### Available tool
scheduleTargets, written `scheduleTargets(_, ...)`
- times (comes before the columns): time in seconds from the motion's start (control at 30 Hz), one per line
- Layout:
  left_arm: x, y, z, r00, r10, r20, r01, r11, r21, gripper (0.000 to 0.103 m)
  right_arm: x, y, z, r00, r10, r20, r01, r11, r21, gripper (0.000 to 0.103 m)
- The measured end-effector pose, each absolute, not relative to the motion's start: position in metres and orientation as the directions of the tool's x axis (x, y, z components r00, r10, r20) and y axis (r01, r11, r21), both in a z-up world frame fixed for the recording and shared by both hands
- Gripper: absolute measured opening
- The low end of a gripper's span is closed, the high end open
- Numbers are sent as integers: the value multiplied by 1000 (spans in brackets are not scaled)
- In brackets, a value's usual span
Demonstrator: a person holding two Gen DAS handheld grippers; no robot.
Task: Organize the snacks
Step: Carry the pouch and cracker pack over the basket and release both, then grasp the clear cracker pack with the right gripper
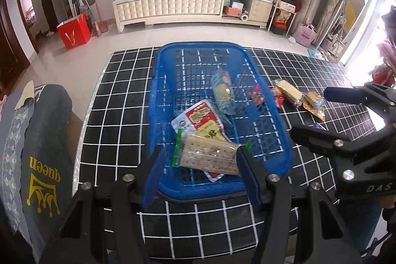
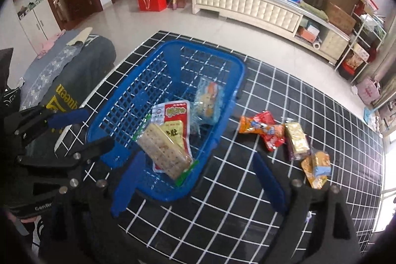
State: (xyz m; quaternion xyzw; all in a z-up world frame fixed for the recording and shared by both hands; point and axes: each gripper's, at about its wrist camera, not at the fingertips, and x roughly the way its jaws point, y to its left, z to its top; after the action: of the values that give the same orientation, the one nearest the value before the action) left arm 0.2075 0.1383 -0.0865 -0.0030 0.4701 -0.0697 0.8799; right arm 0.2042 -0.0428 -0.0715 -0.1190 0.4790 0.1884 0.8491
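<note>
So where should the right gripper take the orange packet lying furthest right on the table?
Across the narrow middle of the orange packet, from above. It lies flat on the table, apart from the basket, and the open right gripper is near it.

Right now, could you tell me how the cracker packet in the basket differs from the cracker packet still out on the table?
The basket cracker packet lies inside the blue basket, on top of a red and white pouch; the table cracker packet lies on the checked tablecloth among other snacks. The basket one has green end seals, the table one a purple end. The basket one looks larger, though it is nearer. Both hold pale crackers in clear wrap.
</note>
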Motion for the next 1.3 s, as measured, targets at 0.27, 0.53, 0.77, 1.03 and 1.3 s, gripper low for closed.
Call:
scheduleTargets(0.27, 199, 99, -69, 570, -123, -813, 166, 986, -32, 56, 189, -90, -55, 507, 209, -836, -402, 916, -15, 91)
scheduleTargets(0.53, 204, 49, -63, 574, -134, -808, 215, 977, -10, 62, 188, -138, -50, 520, 200, -830, -365, 931, -5, 91)
scheduleTargets(0.77, 222, 7, -66, 577, -124, -807, 248, 968, 28, 73, 203, -180, -55, 520, 196, -832, -341, 940, 8, 91)
scheduleTargets(1.03, 254, -24, -80, 548, -113, -829, 269, 962, 46, 75, 235, -206, -75, 491, 214, -845, -398, 917, 1, 91)
scheduleTargets(1.3, 282, -52, -106, 510, -98, -854, 315, 946, 79, 75, 282, -228, -116, 440, 197, -876, -428, 904, -12, 91)
